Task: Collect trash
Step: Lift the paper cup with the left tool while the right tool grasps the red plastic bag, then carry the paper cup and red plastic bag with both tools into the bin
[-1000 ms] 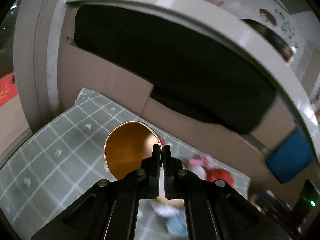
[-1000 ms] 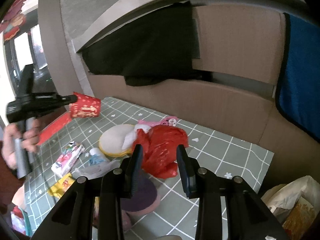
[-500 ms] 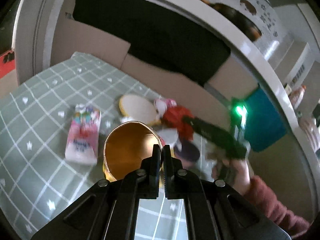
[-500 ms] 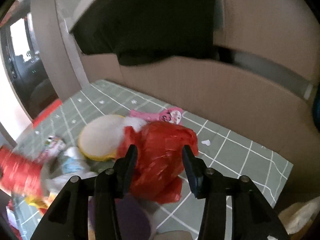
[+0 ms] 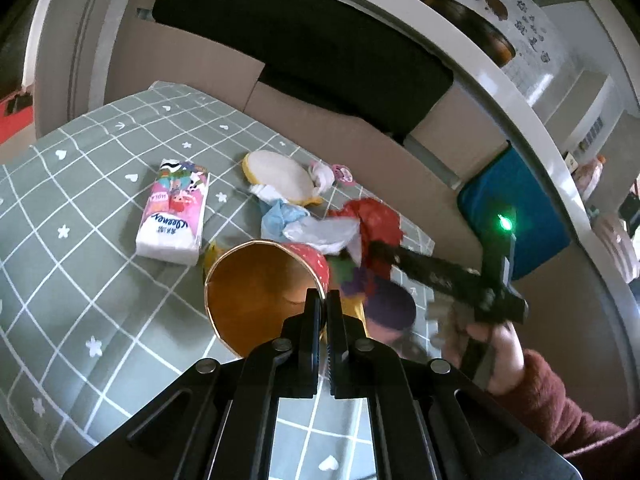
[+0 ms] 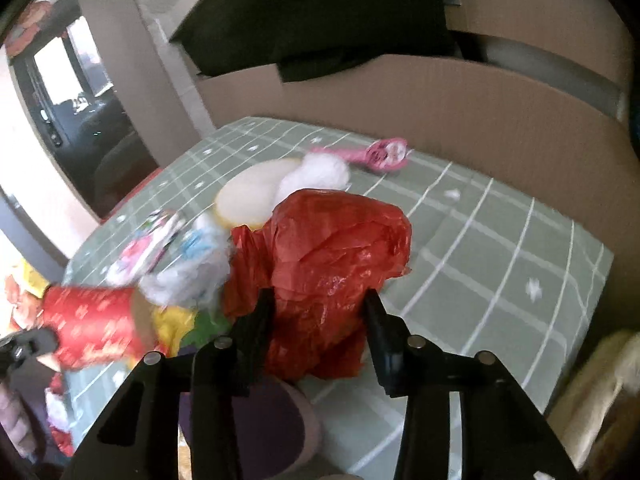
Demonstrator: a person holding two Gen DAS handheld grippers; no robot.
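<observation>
The left gripper [image 5: 324, 300] is clamped on the rim of the red paper cup [image 5: 266, 286], just beside the red plastic bag [image 6: 332, 264]. The right gripper [image 6: 318, 306], jaws just closing, straddles that bag without pressing yet. Most trash remains on the checked cloth [image 5: 80, 208].

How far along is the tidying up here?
Early on. The left gripper holds the red paper cup by its rim. The right gripper, jaws just narrowing, straddles the red plastic bag. The tissue pack and pink toy lie uncollected.
</observation>
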